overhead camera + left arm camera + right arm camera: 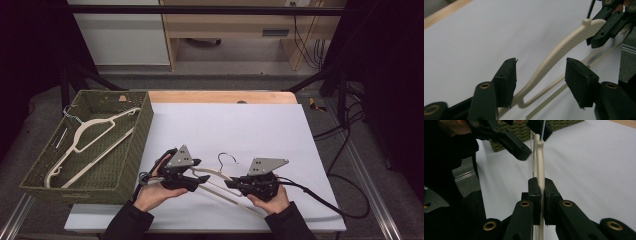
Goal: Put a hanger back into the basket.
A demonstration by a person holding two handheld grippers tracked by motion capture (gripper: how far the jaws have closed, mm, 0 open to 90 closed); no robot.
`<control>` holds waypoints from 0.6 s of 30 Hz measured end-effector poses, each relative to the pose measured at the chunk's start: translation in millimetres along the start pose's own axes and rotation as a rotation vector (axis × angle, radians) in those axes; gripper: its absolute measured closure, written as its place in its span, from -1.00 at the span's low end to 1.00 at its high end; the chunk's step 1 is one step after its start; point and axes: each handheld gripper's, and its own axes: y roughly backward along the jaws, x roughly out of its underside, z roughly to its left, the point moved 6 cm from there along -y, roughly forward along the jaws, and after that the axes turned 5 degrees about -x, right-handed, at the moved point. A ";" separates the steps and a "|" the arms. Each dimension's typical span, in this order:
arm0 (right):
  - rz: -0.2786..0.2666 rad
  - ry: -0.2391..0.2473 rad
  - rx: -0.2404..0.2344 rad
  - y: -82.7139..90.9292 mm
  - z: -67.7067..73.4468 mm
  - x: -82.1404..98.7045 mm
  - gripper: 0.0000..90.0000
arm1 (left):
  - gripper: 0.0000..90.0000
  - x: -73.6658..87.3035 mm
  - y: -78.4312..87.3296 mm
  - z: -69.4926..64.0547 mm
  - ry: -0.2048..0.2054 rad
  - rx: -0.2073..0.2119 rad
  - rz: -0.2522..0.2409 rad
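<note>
1. High view: a cream hanger (220, 181) lies low over the white surface (240, 125), near its front edge, between the person's two hands. The right gripper (231, 184) grips it near the neck, just below the wire hook (227, 159), which points away from the person toward the back of the surface. The left gripper (200, 179) sits at the hanger's left arm. The hanger's long axis runs across the surface, left end a little farther from the person and right end trailing toward the front right. A woven green basket (145, 125) stands at the left with another cream hanger (90, 142) lying in it.

2. Left gripper view: the jaws stand apart on either side of the hanger's (564, 47) left arm, near its end; the left pad (507, 80) lies just beside it, the right pad (580, 81) well clear. The arm runs up and right to the other gripper (609, 22).

3. Right gripper view: the jaws are clamped on the hanger (540, 170), which runs straight ahead from between the pads.

4. Judgement: the step in hand looks like taking a two-handed hold. The next move calls for the left jaws to close squarely on the arm, then a level lift toward the basket, long axis turned to match its length.
</note>
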 end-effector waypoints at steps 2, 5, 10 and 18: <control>0.009 0.012 -0.018 -1.7 3.2 -0.6 0.93 | 0.09 0.8 -1.6 -1.0 -0.014 0.008 0.015; 0.016 0.020 -0.040 -3.9 6.4 -0.8 0.93 | 0.36 3.2 -3.8 -4.1 -0.036 0.039 0.062; 0.029 0.019 -0.029 -5.0 5.3 0.6 0.88 | 0.52 5.1 -1.3 -7.1 -0.093 0.028 0.109; 0.005 0.029 0.081 -1.1 -2.9 -1.3 0.59 | 0.79 3.1 2.6 -17.6 -0.087 0.083 0.121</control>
